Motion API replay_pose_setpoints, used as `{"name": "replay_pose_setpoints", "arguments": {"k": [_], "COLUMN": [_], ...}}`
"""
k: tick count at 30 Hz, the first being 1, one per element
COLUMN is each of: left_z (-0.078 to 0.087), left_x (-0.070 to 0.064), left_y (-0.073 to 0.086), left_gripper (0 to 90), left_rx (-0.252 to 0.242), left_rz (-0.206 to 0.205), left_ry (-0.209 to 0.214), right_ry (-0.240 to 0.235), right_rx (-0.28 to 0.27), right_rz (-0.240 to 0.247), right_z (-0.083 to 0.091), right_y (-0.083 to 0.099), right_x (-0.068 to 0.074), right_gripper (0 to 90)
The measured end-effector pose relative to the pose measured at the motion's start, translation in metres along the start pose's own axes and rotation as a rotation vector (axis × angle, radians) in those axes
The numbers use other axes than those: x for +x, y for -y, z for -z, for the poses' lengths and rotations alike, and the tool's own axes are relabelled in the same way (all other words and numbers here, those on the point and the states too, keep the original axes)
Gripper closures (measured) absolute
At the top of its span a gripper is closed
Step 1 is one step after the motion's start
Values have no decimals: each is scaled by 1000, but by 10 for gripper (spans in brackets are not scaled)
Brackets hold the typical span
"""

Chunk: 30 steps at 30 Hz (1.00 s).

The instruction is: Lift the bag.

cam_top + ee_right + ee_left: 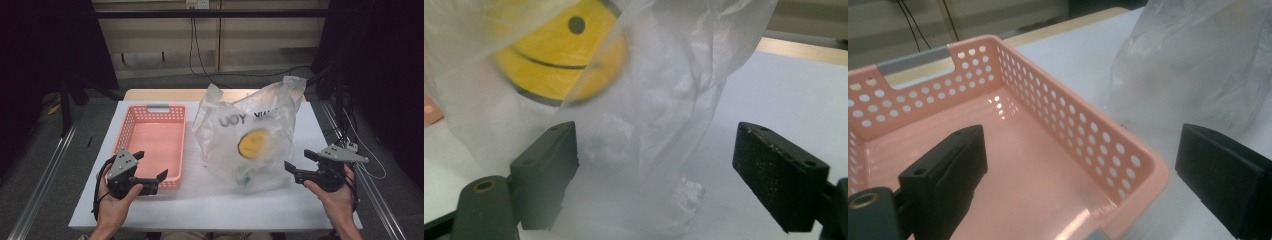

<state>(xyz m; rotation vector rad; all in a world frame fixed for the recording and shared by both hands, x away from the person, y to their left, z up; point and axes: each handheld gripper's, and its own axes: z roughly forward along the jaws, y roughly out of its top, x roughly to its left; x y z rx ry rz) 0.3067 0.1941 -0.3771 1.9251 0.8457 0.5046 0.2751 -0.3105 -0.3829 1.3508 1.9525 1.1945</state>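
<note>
Left gripper (pixel 151 165) sits near the front-left of the white worktop (pixel 210 200), jaws spread wide with nothing between them, hovering right over the near right corner of the pink perforated basket (pixel 131 126). In the left gripper view one jaw hangs over the basket floor and the other is outside the rim. Right gripper (pixel 301 161) is near the front-right edge, jaws also wide apart and holding nothing, pointing at the translucent plastic bag (pixel 280 107) that stands mid-worktop, just beside the basket's right wall (it's got a yellow smiley face (pixel 559 50) printed on it). The bag's lower folds sit between the right jaws without being pinched
</note>
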Motion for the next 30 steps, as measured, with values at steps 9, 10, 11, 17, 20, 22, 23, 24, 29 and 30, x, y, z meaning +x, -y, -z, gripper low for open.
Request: {"name": "replay_pose_setpoints", "arguments": {"k": [9,10,11,17,20,22,23,24,29,30], "left_z": [2,4,4,7,9,10,11,11,11,11], "left_x": [-8,-9,-10,-16,-14,-13,-11,-11,-7,-7], "left_y": [24,25,25,34,39,41,42,42,43,44], "left_gripper": [66,66,66,66,66,66,66,66,66,66], "left_rx": [2,2,4,-13,-33,-38,-38,-42,-41,-44], "left_rz": [24,16,5,-5,23,46,54,62,64,66], "left_ry": [-25,-28,-29,-39,-44,-45,-50,-52,-57,-58], "right_ry": [-10,-10,-10,-9,2,3,-1,0,-1,-1], "right_rx": [13,18,26,39,21,21,23,25,31,29], "right_rz": [-14,-17,-15,-21,-9,-1,-6,-7,-23,-24], "right_z": [-5,-6,-7,-8,-6,-5,-6,-7,-9,-8], "right_y": [21,23,25,37,43,45,46,46,48,48], "right_x": [12,13,14,17,18,19,18,18,14,14], "right_gripper": [184,186,185,188,189,188,188,189,186,186]}}
